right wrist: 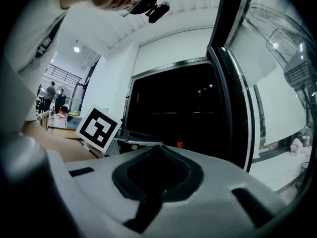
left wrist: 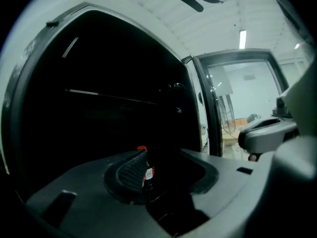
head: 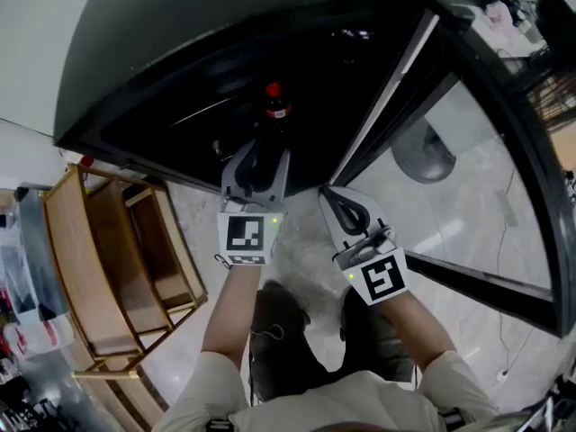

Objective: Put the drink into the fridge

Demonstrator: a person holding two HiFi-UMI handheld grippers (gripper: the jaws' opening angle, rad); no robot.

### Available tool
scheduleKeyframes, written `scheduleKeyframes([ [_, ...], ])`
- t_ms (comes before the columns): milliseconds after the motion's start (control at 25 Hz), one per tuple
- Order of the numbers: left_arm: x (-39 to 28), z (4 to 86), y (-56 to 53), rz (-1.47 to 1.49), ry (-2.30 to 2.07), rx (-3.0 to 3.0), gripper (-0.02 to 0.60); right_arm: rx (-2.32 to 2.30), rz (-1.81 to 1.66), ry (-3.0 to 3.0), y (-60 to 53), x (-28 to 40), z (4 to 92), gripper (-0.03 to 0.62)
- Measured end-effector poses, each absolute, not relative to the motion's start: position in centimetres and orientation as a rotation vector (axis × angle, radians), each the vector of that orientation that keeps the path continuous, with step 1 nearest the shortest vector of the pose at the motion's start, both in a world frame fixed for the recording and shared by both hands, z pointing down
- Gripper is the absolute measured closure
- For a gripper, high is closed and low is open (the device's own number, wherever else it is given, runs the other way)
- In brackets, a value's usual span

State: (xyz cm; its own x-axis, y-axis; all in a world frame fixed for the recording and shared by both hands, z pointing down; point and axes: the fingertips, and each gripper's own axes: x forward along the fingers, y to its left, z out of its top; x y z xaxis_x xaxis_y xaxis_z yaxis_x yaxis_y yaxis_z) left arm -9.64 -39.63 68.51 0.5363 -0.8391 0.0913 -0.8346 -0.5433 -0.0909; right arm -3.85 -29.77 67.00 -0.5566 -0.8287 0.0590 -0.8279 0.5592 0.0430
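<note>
The drink is a dark cola bottle [head: 274, 106] with a red cap, standing upright inside the dark fridge [head: 180, 34]. My left gripper [head: 263, 158] reaches level toward it, its tips just short of the bottle. In the left gripper view the bottle [left wrist: 147, 171] looks small, beyond the jaws and close to the left pad [left wrist: 130, 170]; the jaws stand partly apart and no pad presses on it. My right gripper [head: 328, 193] hangs beside the door's edge with its jaws together, holding nothing. In the right gripper view [right wrist: 159, 148] only the red cap [right wrist: 180, 145] shows over the jaws.
The fridge's glass door [head: 468, 160] stands wide open to the right, a grey fan [head: 423, 151] showing through it. A wooden shelf rack [head: 108, 268] stands to the left of the fridge. Wire shelves [left wrist: 109, 95] cross the dark interior. People stand far off [right wrist: 49, 95].
</note>
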Motion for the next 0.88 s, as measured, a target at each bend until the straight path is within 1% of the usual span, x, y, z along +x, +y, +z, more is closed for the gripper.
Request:
scheduleKeyframes([
  [160, -9.9, 62.7, -36.4, -0.212, 1.52, -2.717, 0.46, 1.446, 0.082, -2.688, -26.9, -2.4, 62.0, 0.597],
  [320, -10.6, 57.3, -32.2, -0.26, 1.574, -2.69, 0.537, 1.415, 0.171, -2.656, -23.4, -0.6, 58.0, 0.597],
  [520, -10.9, 50.5, -25.5, -0.292, 1.594, -2.688, 0.561, 1.389, 0.238, -2.607, -19.2, 2.3, 52.9, 0.597],
  [680, -11.2, 46.5, -19.4, -0.343, 1.614, -2.705, 0.563, 1.37, 0.253, -2.553, -16.2, 5.3, 49.6, 0.596],
  [880, -12.8, 42.7, -11.8, -0.376, 1.77, -2.684, 0.563, 1.332, 0.248, -2.555, -11.6, 7.5, 45.8, 0.596],
])
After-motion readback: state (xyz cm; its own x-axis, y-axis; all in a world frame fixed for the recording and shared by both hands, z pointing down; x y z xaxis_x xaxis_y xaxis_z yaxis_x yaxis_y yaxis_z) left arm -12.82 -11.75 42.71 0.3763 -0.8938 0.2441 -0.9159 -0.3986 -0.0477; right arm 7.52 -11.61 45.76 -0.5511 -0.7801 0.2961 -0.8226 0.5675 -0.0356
